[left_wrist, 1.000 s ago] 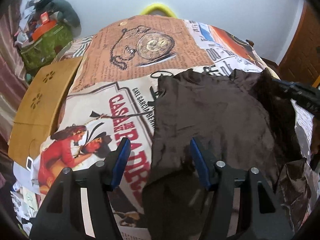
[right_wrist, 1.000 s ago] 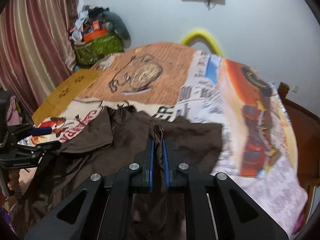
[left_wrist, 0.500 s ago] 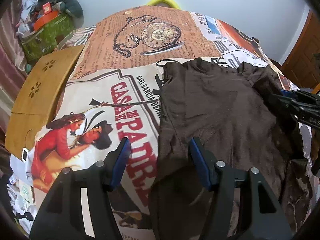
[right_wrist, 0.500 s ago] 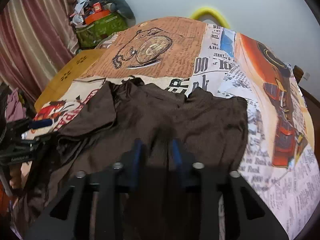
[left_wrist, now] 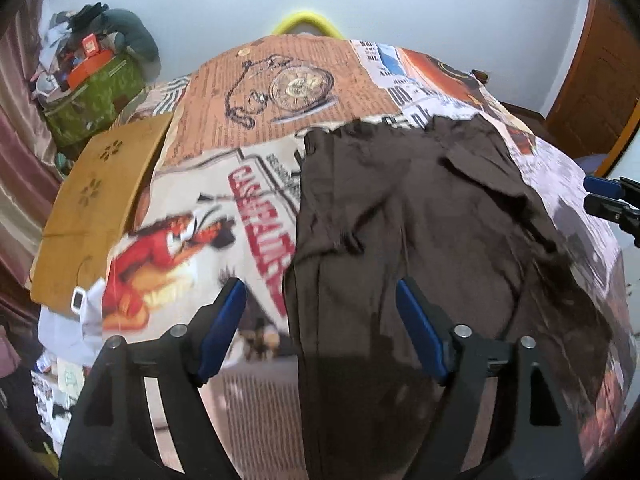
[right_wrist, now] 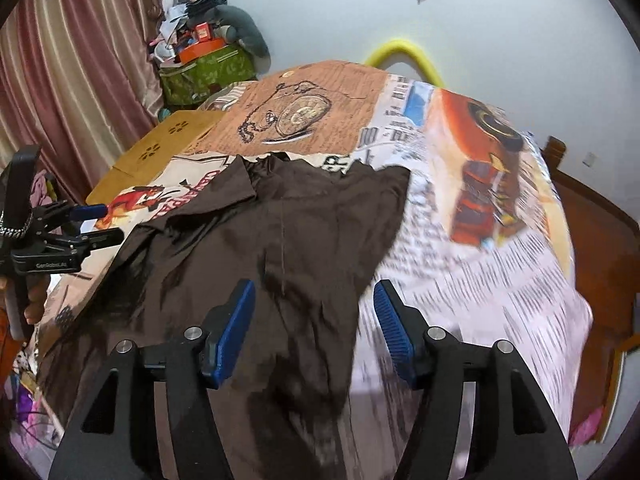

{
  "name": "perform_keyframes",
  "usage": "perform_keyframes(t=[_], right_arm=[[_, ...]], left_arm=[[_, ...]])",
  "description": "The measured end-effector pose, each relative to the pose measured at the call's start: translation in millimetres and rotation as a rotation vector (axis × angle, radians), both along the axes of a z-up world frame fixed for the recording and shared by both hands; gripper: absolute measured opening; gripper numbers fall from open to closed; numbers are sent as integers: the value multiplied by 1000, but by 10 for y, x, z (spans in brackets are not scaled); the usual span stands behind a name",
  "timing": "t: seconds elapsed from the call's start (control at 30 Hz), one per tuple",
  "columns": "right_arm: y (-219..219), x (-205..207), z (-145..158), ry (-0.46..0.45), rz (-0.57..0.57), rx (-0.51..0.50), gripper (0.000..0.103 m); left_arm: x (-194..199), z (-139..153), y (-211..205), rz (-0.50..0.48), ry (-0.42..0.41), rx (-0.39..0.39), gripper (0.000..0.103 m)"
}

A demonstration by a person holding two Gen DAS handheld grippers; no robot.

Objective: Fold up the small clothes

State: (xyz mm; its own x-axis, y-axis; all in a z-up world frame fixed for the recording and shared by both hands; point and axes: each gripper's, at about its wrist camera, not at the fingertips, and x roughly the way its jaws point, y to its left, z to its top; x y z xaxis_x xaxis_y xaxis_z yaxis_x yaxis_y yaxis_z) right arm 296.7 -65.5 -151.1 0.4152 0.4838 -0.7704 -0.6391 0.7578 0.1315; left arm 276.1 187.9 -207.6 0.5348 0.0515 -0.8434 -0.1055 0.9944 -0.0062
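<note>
From the left wrist, the left tool (left_wrist: 320, 320) stands with its blue-padded jaws wide apart, having just spread further, and nothing is pinched between them. The dark brown fabric garment (left_wrist: 400, 216) lies flat on the bed covered with a printed newspaper-and-poster sheet (left_wrist: 208, 216). Its straight left edge runs away from the camera and passes between the jaws nearer the right pad, with the bulk of the cloth spreading to the right. The long axis runs from the near bed edge, where the cloth drapes down under the tool, toward the far end near the pocket-watch print. Left of that edge is bare sheet, giving open room to carry a fold across. A yellow wooden board (left_wrist: 96, 208) lies further left, well apart. The right tool (left_wrist: 612, 200) shows at the far right, off the cloth.

From the right wrist, the right tool (right_wrist: 316, 320) also stands apart; its jaws have just been opening and hold nothing. The garment's (right_wrist: 272, 232) right edge slants between the pads, cloth to the left, bare sheet to the right. The left tool (right_wrist: 88, 224) hovers near a flipped collar-like flap on the far left side. Each tool sits nearest its own side edge, so I judge the next grasp suits those edges.
</note>
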Motion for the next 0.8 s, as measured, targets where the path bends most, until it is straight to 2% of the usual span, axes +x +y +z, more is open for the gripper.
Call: perform_keyframes(t=[0.27,0.47,0.53,0.7,0.8], right_arm=[[-166,-275,-266,105,-12,35,58],[-233,-540,-508,170,-4,13,58],[-330,-596,-538,187,-27,8,58],[-628,-745,-623,221,-75,-29,58],[-741,-837,-723,238,-73,-63,58]], left_arm=[[-533,-253,-15,25,107,-51,77],[-994,-404,22,63,157,-44,77],[-1131,-403,64,85,154,-65,77],[-1444,-373,126,129,155,-177,77],[-1566,-365,38,123,154,-173,77]])
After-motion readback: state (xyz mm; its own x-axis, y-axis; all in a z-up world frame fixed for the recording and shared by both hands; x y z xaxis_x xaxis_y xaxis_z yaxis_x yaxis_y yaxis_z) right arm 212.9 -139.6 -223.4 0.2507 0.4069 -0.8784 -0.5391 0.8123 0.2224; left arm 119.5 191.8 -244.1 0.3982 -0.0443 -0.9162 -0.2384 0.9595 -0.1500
